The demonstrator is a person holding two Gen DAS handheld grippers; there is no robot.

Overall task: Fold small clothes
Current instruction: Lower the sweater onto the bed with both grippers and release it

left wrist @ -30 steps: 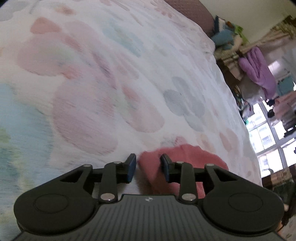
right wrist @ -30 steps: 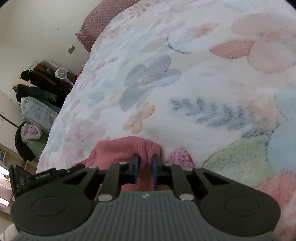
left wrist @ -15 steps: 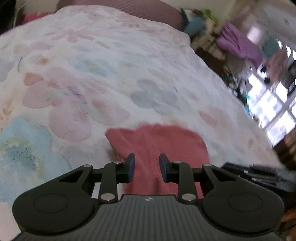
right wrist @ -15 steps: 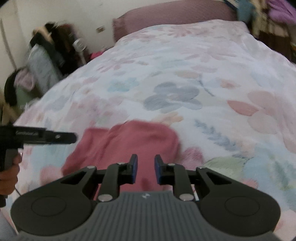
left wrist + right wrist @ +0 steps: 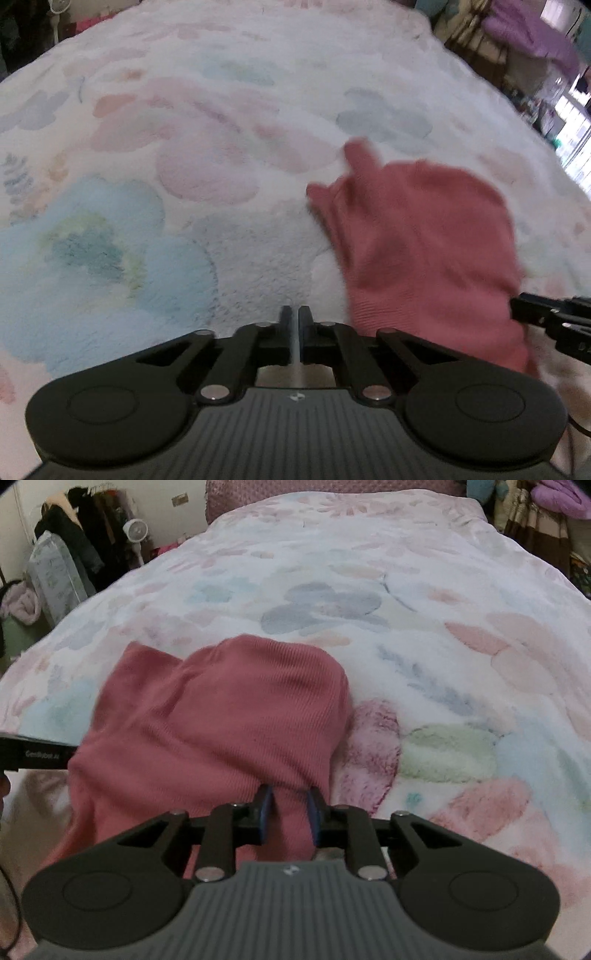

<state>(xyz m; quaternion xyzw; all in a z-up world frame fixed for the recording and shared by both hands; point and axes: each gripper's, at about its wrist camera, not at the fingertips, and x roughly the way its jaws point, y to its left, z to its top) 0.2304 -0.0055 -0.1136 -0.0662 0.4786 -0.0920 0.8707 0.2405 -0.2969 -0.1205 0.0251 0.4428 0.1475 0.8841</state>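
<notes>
A small pink ribbed garment (image 5: 221, 716) lies bunched on the floral blanket near the bed's near edge; it also shows in the left wrist view (image 5: 424, 240). My right gripper (image 5: 286, 808) has its jaws part open with a fold of the pink cloth between them. My left gripper (image 5: 294, 321) is shut and empty, over bare blanket just left of the garment. The right gripper's body (image 5: 554, 325) shows at the right edge of the left wrist view, and the left gripper's body (image 5: 33, 753) at the left edge of the right wrist view.
The fluffy floral blanket (image 5: 406, 590) covers the whole bed. A mauve pillow (image 5: 295, 491) lies at the head. Hanging clothes and a small fan (image 5: 135, 530) stand to the left of the bed, piled purple bedding (image 5: 532, 33) to the right.
Both grippers have pulled back and lifted, so more of the bed shows. My left gripper has closed and shifted left off the garment. The garment is now spread out more.
</notes>
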